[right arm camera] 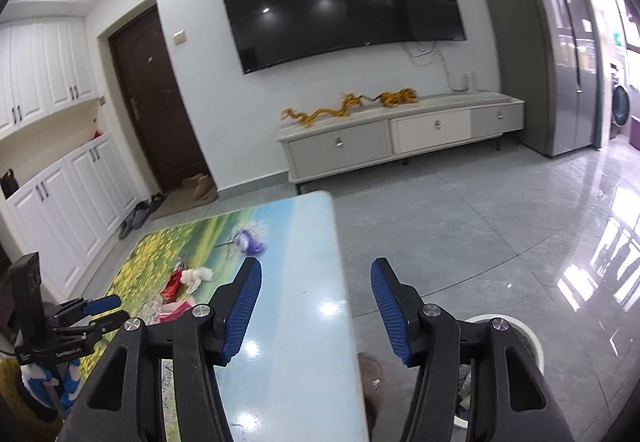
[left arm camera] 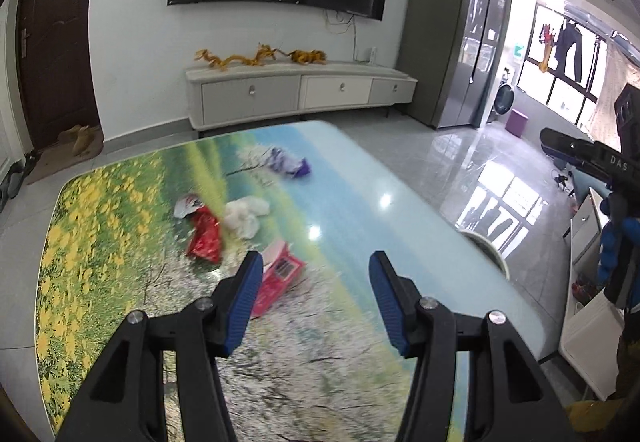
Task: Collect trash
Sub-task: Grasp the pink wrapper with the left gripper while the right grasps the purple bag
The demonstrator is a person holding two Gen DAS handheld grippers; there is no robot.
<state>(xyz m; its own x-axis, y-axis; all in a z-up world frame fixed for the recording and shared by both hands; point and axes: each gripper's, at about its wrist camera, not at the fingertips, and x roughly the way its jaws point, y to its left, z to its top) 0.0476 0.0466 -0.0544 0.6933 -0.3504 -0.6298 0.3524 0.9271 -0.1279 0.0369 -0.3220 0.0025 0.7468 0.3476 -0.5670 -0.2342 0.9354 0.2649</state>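
Note:
Trash lies on the flower-print table [left arm camera: 352, 202]: a pink carton [left arm camera: 280, 274], a red foil wrapper [left arm camera: 206, 238], a white crumpled tissue [left arm camera: 244, 216], a white-red wrapper [left arm camera: 188, 204] and a purple wrapper [left arm camera: 288, 164]. My left gripper [left arm camera: 316, 274] is open and empty, hovering just right of the pink carton. My right gripper [right arm camera: 316, 278] is open and empty over the table's right edge [right arm camera: 344, 302]. The purple wrapper [right arm camera: 250, 242], tissue [right arm camera: 196, 276] and pink carton [right arm camera: 174, 310] also show in the right wrist view. The left gripper [right arm camera: 100, 308] appears there at the left.
A white trash bin [right arm camera: 524, 338] stands on the floor right of the table, also seen in the left wrist view [left arm camera: 486, 246]. A TV cabinet [left arm camera: 300, 90], a fridge [left arm camera: 460, 50] and a brown door [left arm camera: 56, 42] stand beyond. Grey tiled floor [right arm camera: 480, 226] surrounds the table.

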